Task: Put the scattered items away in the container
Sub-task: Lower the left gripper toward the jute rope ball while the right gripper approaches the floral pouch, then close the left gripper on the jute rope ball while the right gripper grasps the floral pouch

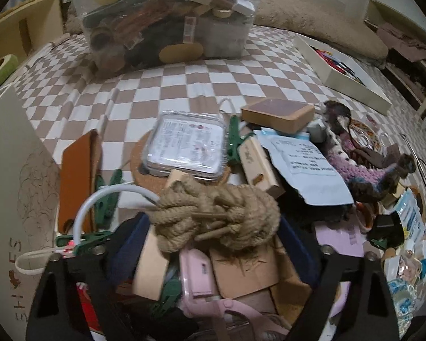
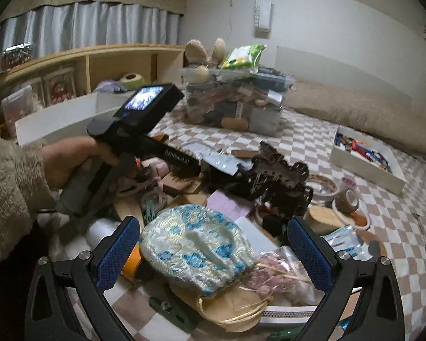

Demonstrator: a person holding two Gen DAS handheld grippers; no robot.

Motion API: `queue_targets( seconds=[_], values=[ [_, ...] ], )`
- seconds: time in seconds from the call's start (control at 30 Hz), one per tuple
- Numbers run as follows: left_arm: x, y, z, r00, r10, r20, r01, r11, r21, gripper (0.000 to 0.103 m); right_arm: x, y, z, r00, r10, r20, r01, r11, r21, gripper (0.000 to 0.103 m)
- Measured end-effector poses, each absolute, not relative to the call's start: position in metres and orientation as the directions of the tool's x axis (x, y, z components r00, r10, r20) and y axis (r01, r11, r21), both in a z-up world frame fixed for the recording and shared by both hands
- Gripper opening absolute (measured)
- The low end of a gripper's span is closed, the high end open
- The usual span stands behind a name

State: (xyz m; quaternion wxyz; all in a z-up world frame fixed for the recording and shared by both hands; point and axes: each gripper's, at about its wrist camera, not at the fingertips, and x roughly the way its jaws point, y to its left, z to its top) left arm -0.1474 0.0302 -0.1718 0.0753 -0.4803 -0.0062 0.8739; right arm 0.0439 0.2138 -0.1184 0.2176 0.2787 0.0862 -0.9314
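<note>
— Two grippers hung over one heap on the checkered bed point(image 1: 162, 85), so which step did it look like?

— Picking, by the look of it. The left gripper point(image 1: 210, 258) had its jaws spread wide over the near end of the pile, with nothing pinched between them. A coil of jute rope point(image 1: 217, 213) lay just ahead of the fingertips, resting on a pink case point(image 1: 198, 281) and scraps of cardboard.

— And the other hand?

— The right gripper point(image 2: 213, 253) was spread as well, its blue pads point(image 2: 115, 253) standing either side of a brocade drawstring pouch point(image 2: 196, 247). The pouch sat between the jaws but apart from both pads, so no grip had been made.

— Where was the container?

— A clear plastic bin point(image 1: 167, 20) stood at the far end of the bed, well apart from the heap and already heaped above its rim. A white tray point(image 2: 366, 159) of small coloured things lay off to the right.

— So the next move?

— Probably closing on the pouch, then carrying it across the bed to the bin. The soft cloth would likely squash under the pads, and the left gripper point(image 2: 144, 130), seen from the right wrist, was working close beside it
</note>
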Motion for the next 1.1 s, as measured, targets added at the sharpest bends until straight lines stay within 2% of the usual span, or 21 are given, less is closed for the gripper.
queue_targets(
  seconds=[0.17,0.5,0.67,0.7,0.73,0.83,0.87,0.9,0.97,1.03,1.1],
  values=[
    [-0.146,0.029,-0.171,-0.532,0.129,-0.837,-0.123,-0.990,-0.074,0.075,0.039,0.205,-0.128,-0.729,-0.345,-0.591,0.464,-0.884,-0.057,0.103],
    [-0.141,0.023,-0.166,-0.530,0.158,-0.833,-0.122,-0.986,-0.110,0.068,0.031,0.195,-0.147,-0.694,-0.299,-0.655,0.473,-0.875,-0.102,0.103],
    [-0.139,0.023,-0.164,-0.531,0.161,-0.832,-0.123,-0.986,-0.112,0.065,0.027,0.197,-0.151,-0.675,-0.297,-0.675,0.462,-0.884,-0.073,0.103],
    [-0.138,0.023,-0.164,-0.532,0.162,-0.831,-0.124,-0.986,-0.112,0.058,0.025,0.198,-0.152,-0.668,-0.298,-0.682,0.457,-0.887,-0.060,0.103],
    [-0.138,0.022,-0.164,-0.531,0.156,-0.833,-0.120,-0.987,-0.108,0.046,0.024,0.199,-0.153,-0.659,-0.297,-0.691,0.452,-0.891,-0.047,0.103],
    [-0.136,0.018,-0.161,-0.540,0.141,-0.830,-0.101,-0.990,-0.102,0.032,0.020,0.201,-0.154,-0.635,-0.282,-0.720,0.423,-0.906,-0.018,0.103],
    [-0.136,0.016,-0.161,-0.540,0.140,-0.830,-0.096,-0.990,-0.105,0.031,0.021,0.201,-0.154,-0.632,-0.285,-0.721,0.426,-0.905,-0.016,0.098],
    [-0.136,0.013,-0.161,-0.539,0.144,-0.830,-0.090,-0.989,-0.113,0.031,0.022,0.200,-0.154,-0.632,-0.282,-0.721,0.426,-0.904,-0.020,0.088],
    [-0.136,0.009,-0.161,-0.536,0.161,-0.829,-0.085,-0.987,-0.137,0.031,0.023,0.199,-0.155,-0.630,-0.270,-0.728,0.428,-0.903,-0.035,0.078],
    [-0.135,0.007,-0.160,-0.543,0.171,-0.822,-0.081,-0.985,-0.151,0.031,0.025,0.198,-0.153,-0.634,-0.274,-0.723,0.433,-0.901,-0.038,0.073],
    [-0.134,0.006,-0.161,-0.544,0.178,-0.820,-0.081,-0.984,-0.159,0.033,0.026,0.198,-0.150,-0.639,-0.282,-0.716,0.436,-0.899,-0.034,0.059]
  ],
)
